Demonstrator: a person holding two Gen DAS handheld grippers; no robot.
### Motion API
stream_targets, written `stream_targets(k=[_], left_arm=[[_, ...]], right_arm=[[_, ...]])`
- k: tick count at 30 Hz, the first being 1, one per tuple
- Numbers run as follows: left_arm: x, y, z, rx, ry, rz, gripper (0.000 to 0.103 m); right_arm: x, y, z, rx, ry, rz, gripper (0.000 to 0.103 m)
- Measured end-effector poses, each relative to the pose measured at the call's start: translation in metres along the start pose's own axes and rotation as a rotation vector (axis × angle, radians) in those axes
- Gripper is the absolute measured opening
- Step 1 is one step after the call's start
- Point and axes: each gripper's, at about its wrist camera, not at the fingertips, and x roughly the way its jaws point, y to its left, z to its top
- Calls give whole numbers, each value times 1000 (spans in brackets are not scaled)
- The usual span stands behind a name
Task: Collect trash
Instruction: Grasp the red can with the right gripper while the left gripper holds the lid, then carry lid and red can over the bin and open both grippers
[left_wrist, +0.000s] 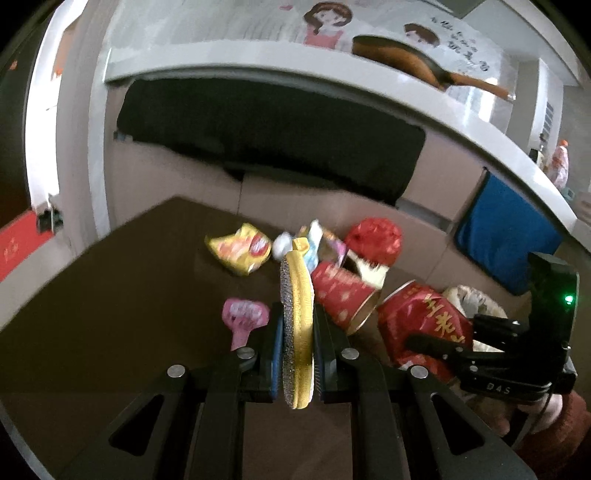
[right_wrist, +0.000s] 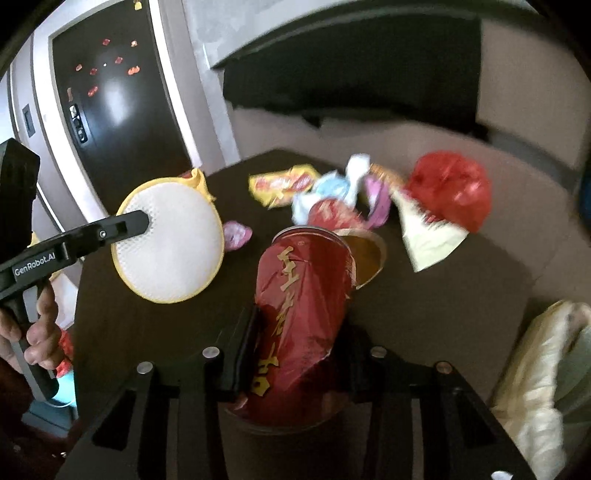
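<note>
Left gripper (left_wrist: 298, 317): fingers closed on a round yellow-rimmed scouring pad (left_wrist: 295, 332), held edge-on and upright above the dark desk (left_wrist: 110, 295). In the right wrist view, same pad (right_wrist: 170, 247) seen face-on, white mesh side showing, one finger (right_wrist: 129, 223) lying across its left edge.

Right gripper (right_wrist: 295, 332): fingers closed on a crushed red drink can (right_wrist: 303, 310) with gold characters, held above the desk (right_wrist: 424, 314), top end pointing away from the camera. From the left wrist view, can (left_wrist: 421, 317) visible at right, clamped in the right gripper (left_wrist: 436, 343).

Trash on the desk beyond both grippers:
- yellow snack wrapper (left_wrist: 240, 253)
- pink wrapper (left_wrist: 243, 317), just left of the left fingers
- red paper cup (left_wrist: 343, 295) on its side
- crumpled red plastic bag (left_wrist: 375, 240) at the far right
- white and light blue wrappers (right_wrist: 332, 188), mixed, blurred.

Blue cushion (left_wrist: 506, 236) at the right, off the desk.
</note>
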Motion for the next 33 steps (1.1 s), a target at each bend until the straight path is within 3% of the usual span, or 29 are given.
stream_targets(k=[6, 16, 25, 33], left_arm=[[-25, -62, 35, 131, -154, 3, 14], [-44, -169, 67, 248, -279, -46, 14], [-33, -243, 65, 280, -270, -165, 14], [11, -288, 51, 316, -172, -271, 14]], right_arm=[[-65, -13, 23, 0, -136, -96, 36], [-193, -50, 35, 12, -342, -297, 36], [-250, -88, 6, 65, -377, -448, 36], [-264, -132, -14, 159, -362, -505, 36]])
